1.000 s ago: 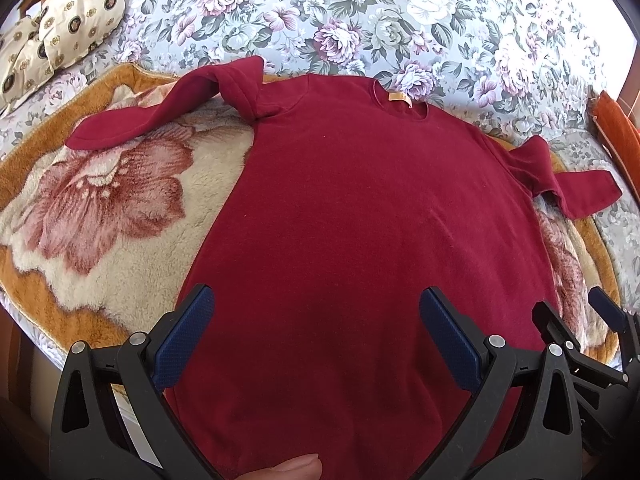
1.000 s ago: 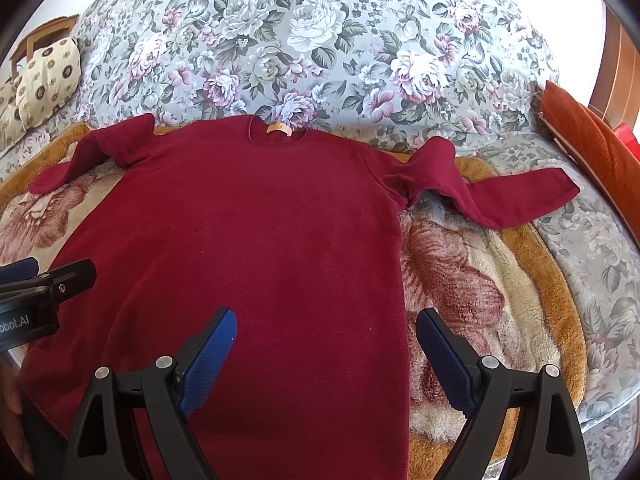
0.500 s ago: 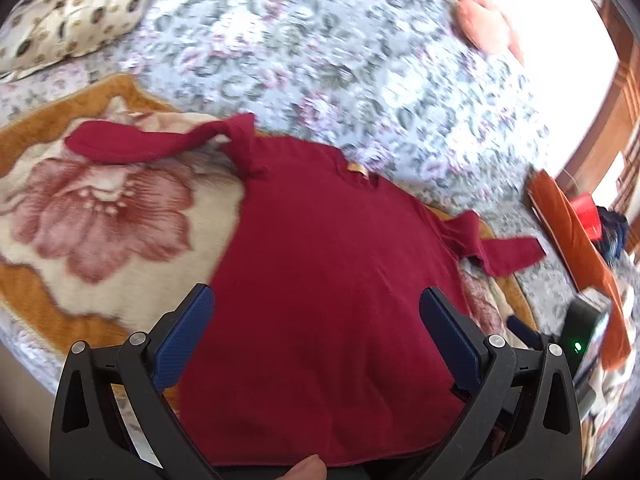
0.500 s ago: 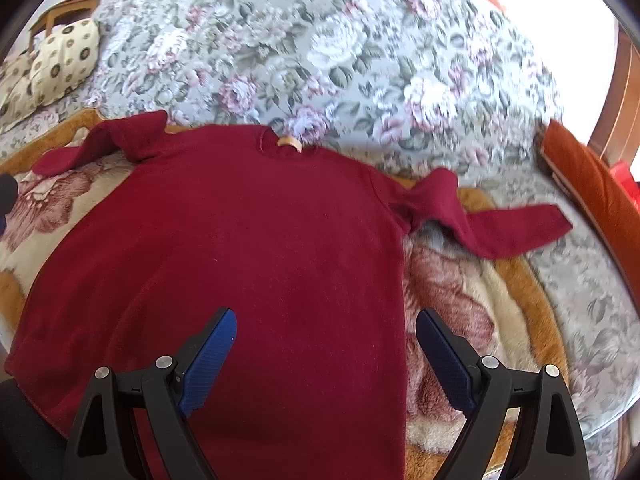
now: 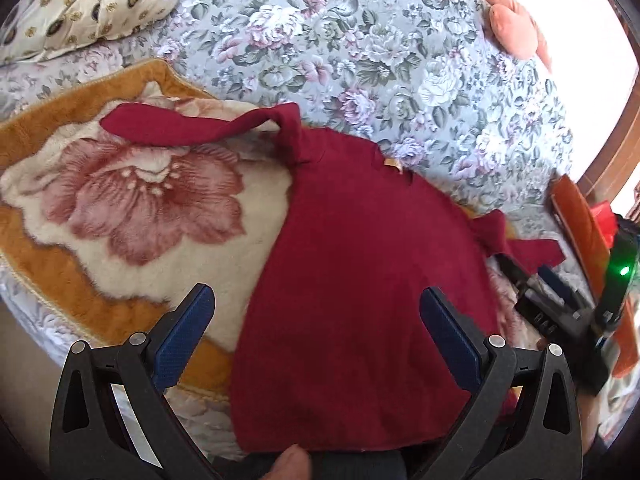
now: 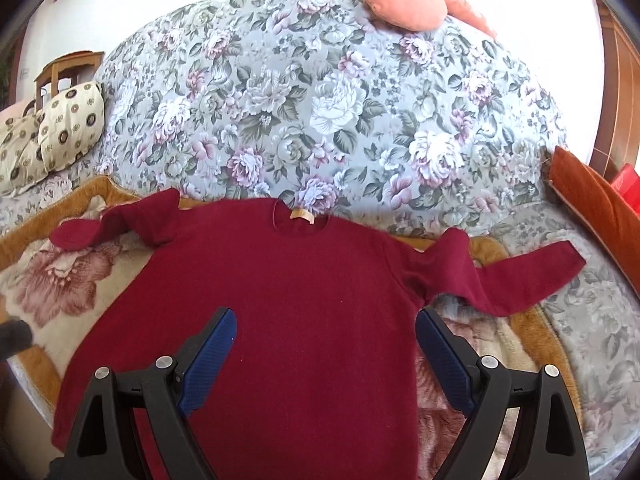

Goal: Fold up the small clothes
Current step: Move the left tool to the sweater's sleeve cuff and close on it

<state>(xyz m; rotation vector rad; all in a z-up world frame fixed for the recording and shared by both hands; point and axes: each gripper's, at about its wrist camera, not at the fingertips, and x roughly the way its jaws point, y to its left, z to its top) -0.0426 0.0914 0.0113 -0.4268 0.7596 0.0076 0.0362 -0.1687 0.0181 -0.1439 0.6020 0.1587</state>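
Note:
A dark red long-sleeved sweater (image 5: 360,280) lies flat on a plush flower-print blanket (image 5: 132,208), collar away from me, both sleeves spread out and bunched at the shoulders. It also shows in the right wrist view (image 6: 280,300). My left gripper (image 5: 316,320) is open and empty, hovering over the sweater's lower left hem. My right gripper (image 6: 326,344) is open and empty above the sweater's lower middle. The right gripper's body shows at the right edge of the left wrist view (image 5: 560,312).
The blanket lies on a bed with a grey floral cover (image 6: 320,120). Patterned cream pillows (image 6: 60,132) sit at the far left, a pink cushion (image 6: 404,4) at the far end, an orange cushion (image 6: 592,200) at the right. The bed's near edge runs just below the hem.
Both grippers have pulled back and tilted up from the sweater, so more of the bed shows. The left one has swung left. The sweater has not moved.

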